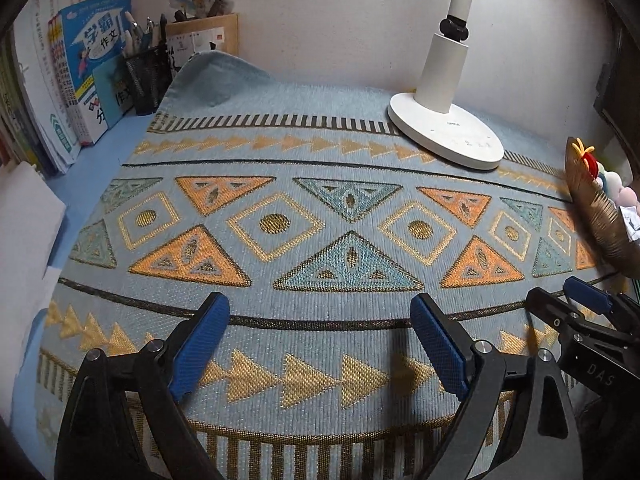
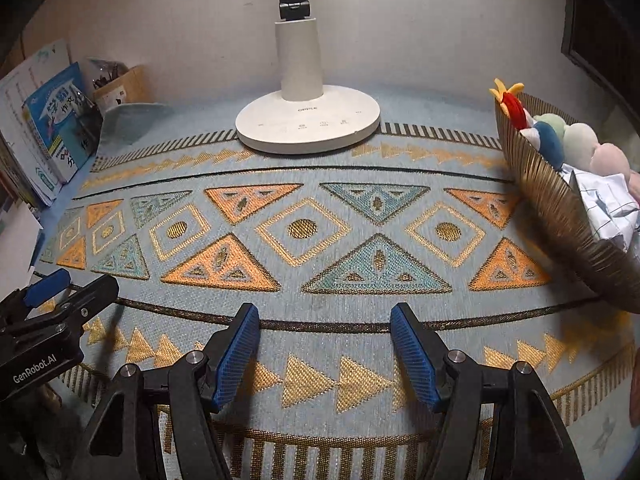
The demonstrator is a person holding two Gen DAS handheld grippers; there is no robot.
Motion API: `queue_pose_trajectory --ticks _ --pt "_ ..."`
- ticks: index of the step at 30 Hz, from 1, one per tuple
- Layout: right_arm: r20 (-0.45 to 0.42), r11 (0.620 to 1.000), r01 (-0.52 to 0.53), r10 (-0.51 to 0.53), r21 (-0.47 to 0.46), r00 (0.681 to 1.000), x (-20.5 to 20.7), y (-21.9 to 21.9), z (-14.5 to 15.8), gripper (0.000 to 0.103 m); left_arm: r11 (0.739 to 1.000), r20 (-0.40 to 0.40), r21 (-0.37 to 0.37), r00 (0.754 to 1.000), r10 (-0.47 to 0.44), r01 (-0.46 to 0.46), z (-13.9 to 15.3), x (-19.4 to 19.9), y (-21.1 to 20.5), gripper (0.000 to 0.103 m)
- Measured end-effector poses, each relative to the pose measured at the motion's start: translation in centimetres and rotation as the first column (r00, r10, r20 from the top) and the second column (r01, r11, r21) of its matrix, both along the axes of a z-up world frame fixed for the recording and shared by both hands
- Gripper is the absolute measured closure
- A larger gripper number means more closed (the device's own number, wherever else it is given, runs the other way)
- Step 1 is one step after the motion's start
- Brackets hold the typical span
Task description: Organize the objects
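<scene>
Sitting at the right edge of the desk, a ribbed brown basket (image 2: 560,216) holds the objects: several plush toys (image 2: 576,140) in red, yellow, dark blue, pale green and pink, plus a crumpled checked paper (image 2: 608,208) just in front of them. The basket rests on a blue woven table mat (image 2: 320,216) patterned with orange and teal triangles, gold diamonds and arrow rows.

Left gripper (image 1: 320,336): blue pads spread wide, nothing between them, only mat below. Right gripper (image 2: 324,344): jaws parted, somewhat narrower than the left, also empty. The two grippers hover side by side over the near part of the mat; each shows at the edge of the other's view.

A white desk lamp (image 2: 308,120) stands on the far side of the mat, round base touching the striped border. At far left, a black mesh pen holder (image 1: 146,76) with pens, a cardboard box (image 1: 208,36) behind it, and upright books (image 1: 92,64) against the wall. The mat's far-left corner is curled up near the pen holder.
</scene>
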State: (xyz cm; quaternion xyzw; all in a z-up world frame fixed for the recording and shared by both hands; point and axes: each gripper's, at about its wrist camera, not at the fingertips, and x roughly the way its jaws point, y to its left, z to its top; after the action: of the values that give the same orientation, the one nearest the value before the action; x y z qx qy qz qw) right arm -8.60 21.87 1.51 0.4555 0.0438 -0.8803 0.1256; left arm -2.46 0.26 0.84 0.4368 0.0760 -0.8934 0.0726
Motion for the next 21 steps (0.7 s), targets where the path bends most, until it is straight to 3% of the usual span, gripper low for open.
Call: queue_pose_trajectory --ticks 3,6,11,15,21 --pt "-0.003 1.0 -0.007 0.007 0.01 1.0 0.1 -0.3 0.0 0.036 1.0 0.01 -0.009 1.0 0.009 -0.009 -0.2 -0.1 0.1 0.01" --pt "-0.005 0.999 -0.009 0.01 0.032 1.0 0.2 -0.6 -0.1 0.035 0.999 0.039 -0.039 0.999 -0.014 0.016 -0.5 -0.6 0.8 0.001" --pt "-0.005 0.999 -0.01 0.01 0.035 1.0 0.2 -0.5 -0.1 0.035 0.998 0.049 -0.057 0.999 -0.025 0.028 -0.6 -0.8 1.1 0.001" --pt "0.015 0.999 -0.007 0.007 0.05 1.0 0.1 -0.6 -0.3 0.015 0.998 0.049 -0.061 0.999 -0.021 0.024 -0.6 -1.0 1.3 0.0" --pt "0.039 0.999 0.013 -0.015 0.053 0.999 -0.4 -0.3 -0.6 0.002 0.998 0.046 -0.064 0.999 -0.014 0.017 -0.6 -1.1 1.3 0.0"
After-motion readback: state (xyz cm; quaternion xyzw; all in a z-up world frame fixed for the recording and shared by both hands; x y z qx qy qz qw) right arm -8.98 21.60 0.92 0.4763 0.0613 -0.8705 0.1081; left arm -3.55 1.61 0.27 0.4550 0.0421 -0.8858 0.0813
